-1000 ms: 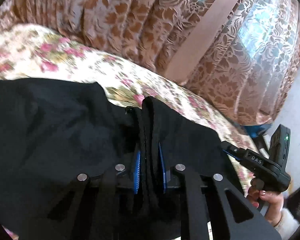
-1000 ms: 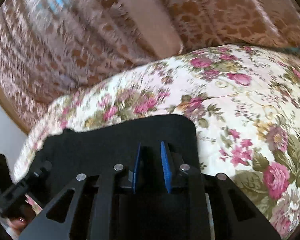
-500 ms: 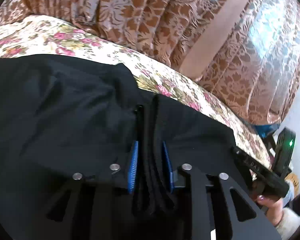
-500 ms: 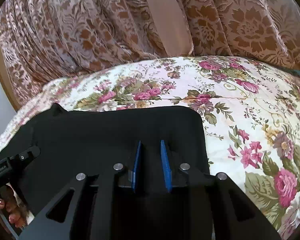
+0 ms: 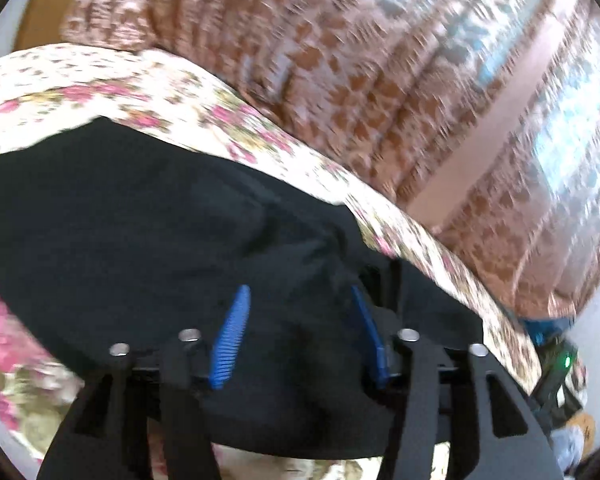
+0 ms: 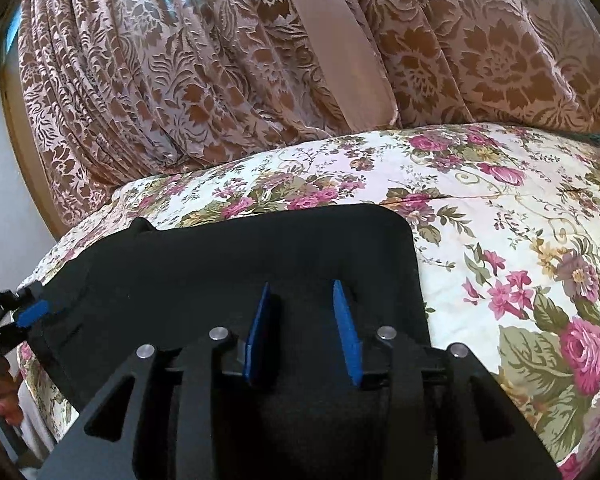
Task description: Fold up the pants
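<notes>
Risk first: both grippers are letting go of the black pants (image 6: pixel 236 264) at once, so nothing pins the fresh fold. Left gripper (image 5: pixel 300 332): blue-padded fingers (image 5: pixel 230 340) apart and opening, dark cloth bunched between and under them but no pad pressing on it. Right gripper (image 6: pixel 302 328): fingers (image 6: pixel 346 336) apart and opening too, flat cloth lying between them, not clamped.

Possible failures, as judged from this view:
- Ribbed pads may drag the top layer when a gripper pulls away, since cloth sits in both gaps; the fold would peel open or skew.
- Left view is motion-blurred; a fast sideways exit there could tug the rumpled left end further out of line.
- Soft bed (image 6: pixel 500 208) gives under pressure, so any downward push dents it and lets the layers slide.

Location: pants lie on the floral bed cover, near edge toward the grippers, patterned curtain (image 6: pixel 180 80) hanging beyond the far side.

Materials and shapes: pants matte black, thick-looking, soft; right end forms a neat rectangle with a rounded far-right corner, left end creased with a raised ridge. Bed cover smooth printed cotton-like fabric, pink roses on cream. Curtain brown damask in deep vertical pleats. Gripper frames rigid black plastic with metal pins.
</notes>
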`<state>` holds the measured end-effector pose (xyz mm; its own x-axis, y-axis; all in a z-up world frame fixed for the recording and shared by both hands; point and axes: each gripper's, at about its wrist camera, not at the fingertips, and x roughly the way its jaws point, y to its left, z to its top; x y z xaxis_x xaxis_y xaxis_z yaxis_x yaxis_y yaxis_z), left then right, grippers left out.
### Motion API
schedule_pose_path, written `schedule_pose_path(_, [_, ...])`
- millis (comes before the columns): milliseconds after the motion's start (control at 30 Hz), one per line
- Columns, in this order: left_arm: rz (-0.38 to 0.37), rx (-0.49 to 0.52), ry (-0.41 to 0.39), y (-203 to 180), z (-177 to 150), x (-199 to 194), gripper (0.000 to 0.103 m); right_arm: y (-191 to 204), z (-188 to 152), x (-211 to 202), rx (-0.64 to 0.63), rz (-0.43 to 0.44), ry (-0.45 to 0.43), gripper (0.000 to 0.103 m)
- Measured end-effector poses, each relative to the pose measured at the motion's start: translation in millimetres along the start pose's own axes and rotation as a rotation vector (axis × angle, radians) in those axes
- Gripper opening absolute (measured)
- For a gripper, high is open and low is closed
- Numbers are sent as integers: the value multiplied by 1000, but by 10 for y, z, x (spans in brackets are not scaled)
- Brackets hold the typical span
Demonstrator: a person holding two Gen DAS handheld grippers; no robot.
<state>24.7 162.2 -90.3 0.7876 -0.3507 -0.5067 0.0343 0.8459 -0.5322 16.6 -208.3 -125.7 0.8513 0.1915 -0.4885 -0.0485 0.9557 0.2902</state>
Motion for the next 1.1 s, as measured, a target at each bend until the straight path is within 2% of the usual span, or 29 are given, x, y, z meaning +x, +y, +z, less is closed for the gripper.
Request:
schedule_pose_path(267, [136,-71,-113,397,162,-406,55,-14,-8,-2,-6,19,-3,38])
schedule_pose_path(333, [182,-90,-161,516,196,-560,67,-18,-10,-5,-5,22,-4,39])
schedule_pose_path(467, [232,-153,-226,724,231,-802,68,-22,-11,-11,-3,28,-7,39])
schedule_pose_path(567, [275,-204,-225,946,219,-921,68,-27,-10,-9,-1,32,-8,39])
schedule_pose_path(700, [260,-307,-185,1199,175,-901,68,-27,-10,-8,-2,31,-8,39])
schedule_pose_path(767, [216,-381,-168,1329,148,-846,68,-28,-10,-8,-2,31,-8,39])
schedule_pose_path(833, [198,-408,-152,1371,141,-784,62,-28,-10,-7,-2,31,-8,39])
schedule_pose_path(900, [169,-407,-153,1389,158,-739,62,-28,-11,-7,-2,31,-8,39])
schedule_pose_path(1000, [143,-442,-150,1457,207,-652,55,-28,-11,-7,-2,31,-8,39])
schedule_pose_path(1100, [121,-482,-166,1556,263,-589,46,-30,-11,-7,-2,31,-8,39])
